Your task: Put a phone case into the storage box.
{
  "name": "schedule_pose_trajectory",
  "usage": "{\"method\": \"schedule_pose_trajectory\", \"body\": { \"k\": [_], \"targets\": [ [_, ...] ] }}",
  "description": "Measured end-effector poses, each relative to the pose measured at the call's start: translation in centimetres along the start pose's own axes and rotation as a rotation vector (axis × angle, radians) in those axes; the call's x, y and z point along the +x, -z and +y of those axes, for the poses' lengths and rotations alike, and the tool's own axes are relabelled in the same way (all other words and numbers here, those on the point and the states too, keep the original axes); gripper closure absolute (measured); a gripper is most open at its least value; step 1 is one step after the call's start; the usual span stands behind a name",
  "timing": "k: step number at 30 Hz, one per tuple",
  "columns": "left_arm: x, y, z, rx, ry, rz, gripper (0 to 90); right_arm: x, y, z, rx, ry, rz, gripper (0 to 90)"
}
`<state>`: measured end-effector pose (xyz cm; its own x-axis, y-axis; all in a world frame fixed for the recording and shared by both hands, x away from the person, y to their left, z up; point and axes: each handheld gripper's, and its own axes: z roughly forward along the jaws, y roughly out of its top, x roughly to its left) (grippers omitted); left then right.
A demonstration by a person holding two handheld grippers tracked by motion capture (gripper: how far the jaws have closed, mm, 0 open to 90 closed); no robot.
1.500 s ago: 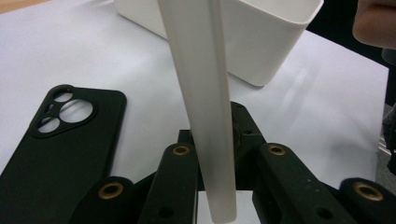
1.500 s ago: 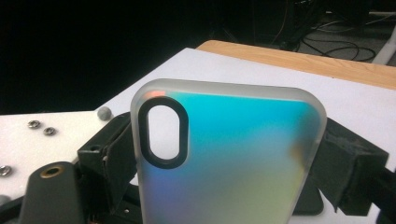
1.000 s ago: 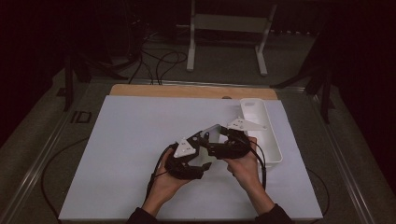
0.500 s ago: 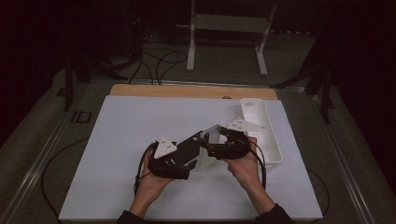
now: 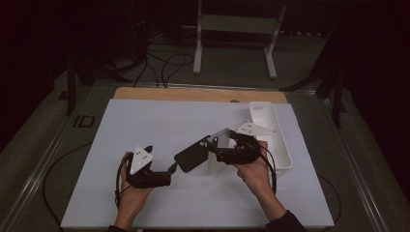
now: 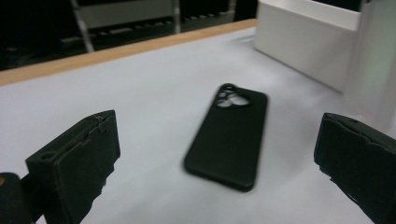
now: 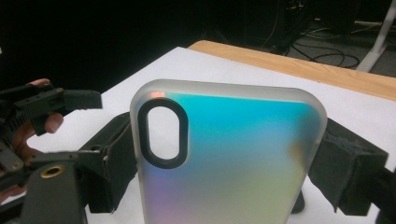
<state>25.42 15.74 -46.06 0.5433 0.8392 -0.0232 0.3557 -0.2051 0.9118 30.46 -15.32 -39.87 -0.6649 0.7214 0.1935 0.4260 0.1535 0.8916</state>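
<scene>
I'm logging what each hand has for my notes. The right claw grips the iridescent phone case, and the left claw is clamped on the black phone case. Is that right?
Not quite. The right claw does grip the iridescent phone case, but the left claw is open. In the left gripper view the black phone case lies flat on the white table beyond its spread jaws, touching neither.

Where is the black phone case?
In the high view, the black phone case lies flat on the white table, between the left gripper and right gripper.
</scene>
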Motion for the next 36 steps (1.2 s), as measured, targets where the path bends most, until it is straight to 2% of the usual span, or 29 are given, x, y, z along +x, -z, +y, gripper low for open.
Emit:
{"method": "schedule_pose_trajectory", "body": {
  "k": [4, 7, 14, 23, 28, 31, 36],
  "targets": [
    [1.2, 1.2, -1.3, -0.019, 0.015, 0.042, 0.8, 0.0, 0.0, 0.0, 0.007, 0.017, 0.004, 16.7],
    [1.9, 1.9, -2.4, -0.004, 0.004, 0.084, 0.8, 0.0, 0.1, 0.0, 0.005, 0.019, 0.002, 16.6],
    [3.1, 3.3, -4.1, 0.007, 0.014, 0.134, 0.8, -0.3, 0.2, 0.4, -0.008, 0.027, -0.010, 16.6],
    [3.8, 3.4, -4.6, 0.006, 0.031, 0.168, 0.8, -1.4, 0.5, 1.5, -0.036, 0.016, -0.031, 16.6],
    [3.9, 3.5, -4.7, 0.003, 0.036, 0.172, 0.8, -2.3, 0.7, 2.2, -0.060, 0.000, -0.048, 16.6],
    [3.9, 3.5, -4.8, 0.004, 0.037, 0.173, 0.8, -2.9, 0.8, 2.7, -0.072, -0.012, -0.033, 16.6],
    [3.8, 3.5, -4.8, 0.003, 0.037, 0.174, 0.8, -3.4, 0.7, 3.4, -0.079, 0.007, -0.051, 16.6]
  ]
}}
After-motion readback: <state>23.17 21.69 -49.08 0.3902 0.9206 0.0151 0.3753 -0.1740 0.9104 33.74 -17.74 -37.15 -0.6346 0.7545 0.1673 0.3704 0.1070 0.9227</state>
